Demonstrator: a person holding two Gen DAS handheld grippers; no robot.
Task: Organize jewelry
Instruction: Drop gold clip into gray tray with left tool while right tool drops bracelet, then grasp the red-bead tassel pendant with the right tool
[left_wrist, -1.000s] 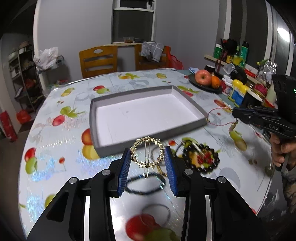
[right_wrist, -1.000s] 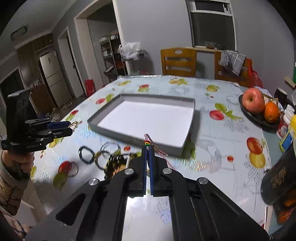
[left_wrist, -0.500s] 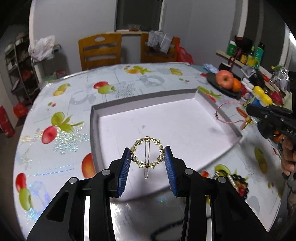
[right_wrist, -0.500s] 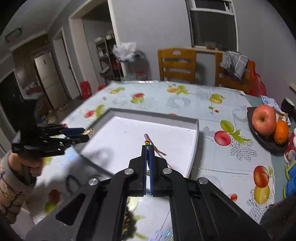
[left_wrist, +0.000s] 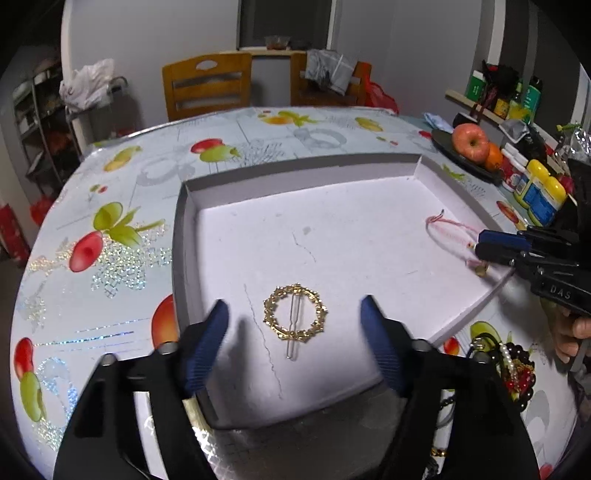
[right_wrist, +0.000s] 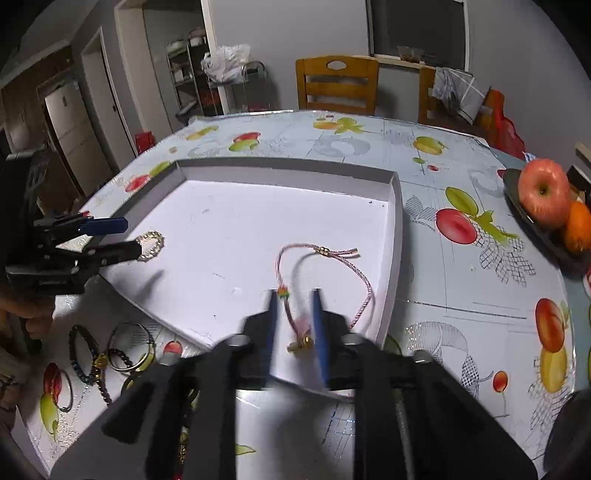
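Observation:
A shallow white tray (left_wrist: 280, 177) with grey walls lies on the fruit-print table; it also shows in the right wrist view (right_wrist: 397, 236). A gold ring-shaped hair clip (left_wrist: 295, 319) lies flat on the tray floor between the spread fingers of my open left gripper (left_wrist: 295, 334). A pink cord bracelet (right_wrist: 332, 258) lies in the tray's near right part, and its lower end sits between the parted fingers of my open right gripper (right_wrist: 295, 317). In the left wrist view the bracelet (left_wrist: 448, 230) lies by the right gripper's tips (left_wrist: 484, 243).
Several loose bracelets and rings (right_wrist: 107, 354) lie on the table left of the tray's near edge. A beaded piece (left_wrist: 513, 365) lies near the right hand. A dark plate with an apple (right_wrist: 543, 192) and an orange stands at the right. Bottles (left_wrist: 543, 195) crowd the table's right edge.
Both grippers have come down into the tray and opened. The left has let go of the gold hair clip, the right has let go of the pink bracelet; both pieces now lie on the tray floor.

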